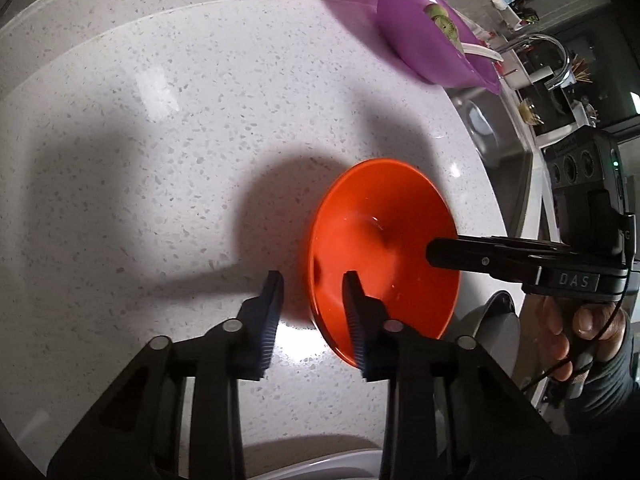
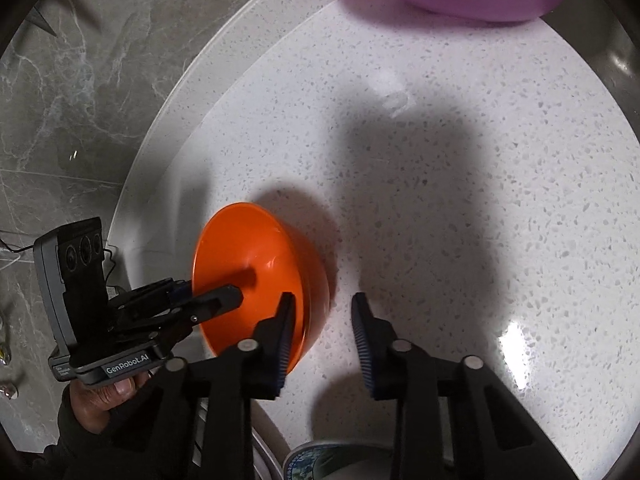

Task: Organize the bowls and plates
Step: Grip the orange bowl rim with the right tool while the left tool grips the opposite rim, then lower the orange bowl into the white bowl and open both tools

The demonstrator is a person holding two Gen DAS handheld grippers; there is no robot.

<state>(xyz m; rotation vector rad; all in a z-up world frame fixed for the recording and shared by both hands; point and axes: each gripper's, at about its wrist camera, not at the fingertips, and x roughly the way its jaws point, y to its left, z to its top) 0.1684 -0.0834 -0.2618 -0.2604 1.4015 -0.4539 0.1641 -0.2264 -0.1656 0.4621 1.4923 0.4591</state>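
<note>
1. The orange bowl sits upright on the white speckled bench, lower right of centre in the left wrist view and lower left in the right wrist view. It is near the bench edge.
2. My left gripper straddles the near rim with one finger inside the bowl and one outside. I see a gap between the outer pad and the wall, so it is not clamped yet and holds nothing.
3. My right gripper does the same on the opposite rim, with its left finger in the bowl and its right finger over bare bench. It is unclenched too.
4. The purple bowl is at the upper right, well apart, with something greenish inside. A patterned plate is at the bottom edge of the right wrist view, and the sink is beyond the bench.
5. Risks from here:
   - If one gripper bites before the other, the bowl tips or skids sideways. It is close to the bench edge, so it could go off.
   - The wall looks smooth and sloped, so a shallow pinch on the lip may slip out on lift.
   - With two grips on one light bowl, any mismatch in lift or direction between my hands twists it or pops one grip loose.
   - The outer fingers are low, so they may jam on the bench before the pads seat.
</note>
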